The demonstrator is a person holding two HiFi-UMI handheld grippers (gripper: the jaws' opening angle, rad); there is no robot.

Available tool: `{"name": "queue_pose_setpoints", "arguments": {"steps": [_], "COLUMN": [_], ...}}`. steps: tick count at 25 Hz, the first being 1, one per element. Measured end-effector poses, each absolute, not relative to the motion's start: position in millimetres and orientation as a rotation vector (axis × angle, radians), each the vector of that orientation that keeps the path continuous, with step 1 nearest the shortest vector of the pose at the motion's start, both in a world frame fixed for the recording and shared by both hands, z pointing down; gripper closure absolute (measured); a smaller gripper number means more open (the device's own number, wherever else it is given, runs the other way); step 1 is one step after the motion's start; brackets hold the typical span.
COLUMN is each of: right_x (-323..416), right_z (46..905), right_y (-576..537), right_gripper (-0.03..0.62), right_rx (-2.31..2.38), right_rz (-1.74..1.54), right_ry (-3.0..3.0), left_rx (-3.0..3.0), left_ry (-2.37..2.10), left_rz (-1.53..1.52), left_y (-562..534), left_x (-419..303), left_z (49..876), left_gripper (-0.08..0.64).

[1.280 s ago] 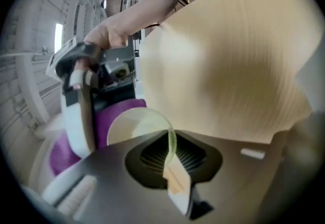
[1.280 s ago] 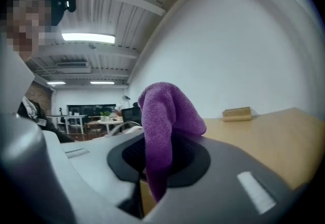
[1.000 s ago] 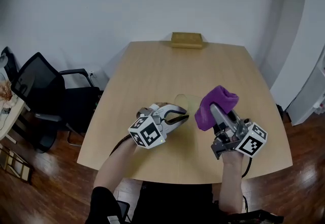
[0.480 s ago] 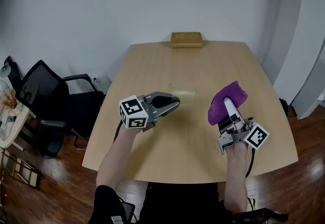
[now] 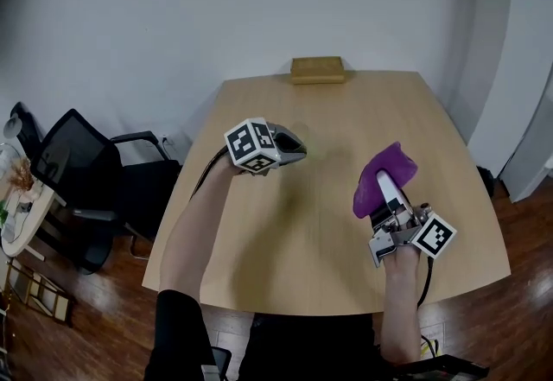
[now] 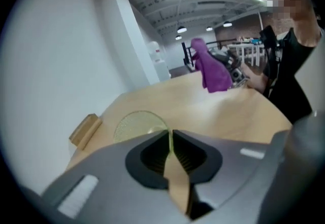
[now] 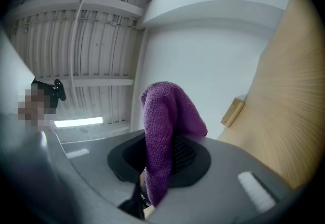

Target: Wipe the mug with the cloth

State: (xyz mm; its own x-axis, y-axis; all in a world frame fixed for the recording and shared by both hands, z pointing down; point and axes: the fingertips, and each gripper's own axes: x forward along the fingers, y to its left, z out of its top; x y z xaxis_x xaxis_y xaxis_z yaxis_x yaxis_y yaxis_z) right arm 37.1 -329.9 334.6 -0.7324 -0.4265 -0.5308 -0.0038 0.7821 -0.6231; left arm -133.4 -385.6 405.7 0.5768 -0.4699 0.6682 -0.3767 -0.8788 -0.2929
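A translucent yellow-green mug point(image 6: 137, 125) shows just beyond my left gripper point(image 6: 170, 140), whose pads are shut on its thin wall. In the head view the left gripper point(image 5: 296, 146) is over the left middle of the table and hides the mug. I cannot tell whether the mug touches the table. My right gripper point(image 5: 385, 184) is near the table's right side, tilted upward and shut on a purple cloth point(image 5: 384, 174). The cloth point(image 7: 163, 126) sticks up between the jaws and drapes over them. The two grippers are well apart.
The light wooden table point(image 5: 346, 111) carries a small wooden block point(image 5: 317, 69) at its far edge. A black office chair point(image 5: 86, 172) stands left of the table, and a white wall runs behind it. A person's arms reach in from the near edge.
The left gripper has swung left and farther from the person with the mug, rolling so its marker cube faces up. The right gripper with the cloth shifted right and lower, then stayed still.
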Motion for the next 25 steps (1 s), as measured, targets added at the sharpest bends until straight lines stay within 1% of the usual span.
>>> {"name": "queue_pose_setpoints", "arguments": {"steps": [4, 7, 10, 18, 21, 22, 25], "right_x": [36, 32, 27, 25, 22, 22, 23], "right_z": [340, 343, 346, 347, 345, 346, 347], "right_y": [-330, -327, -323, -320, -319, -319, -320], "right_gripper": [0.535, 0.535, 0.535, 0.535, 0.535, 0.535, 0.535], "right_rx": [-0.324, -0.322, -0.314, -0.317, -0.310, -0.309, -0.311], "right_rz": [-0.817, -0.825, -0.826, -0.799, -0.792, -0.791, -0.793], "right_ry": [2.282, 2.290, 2.313, 2.338, 2.349, 2.351, 2.355], "left_rx": [-2.501, -2.400, -2.334, -2.325, -2.334, -2.344, -2.398], "left_ry": [0.583, 0.483, 0.433, 0.514, 0.579, 0.605, 0.704], "left_rz": [-1.609, -1.782, -1.883, -1.821, -1.747, -1.714, -1.555], "left_y": [-418, -437, -453, -481, -483, -483, -482], "left_x": [-142, -140, -137, -130, -129, -129, -128], "left_z": [441, 458, 469, 463, 455, 452, 439], "left_gripper": [0.509, 0.511, 0.508, 0.472, 0.450, 0.433, 0.413]}}
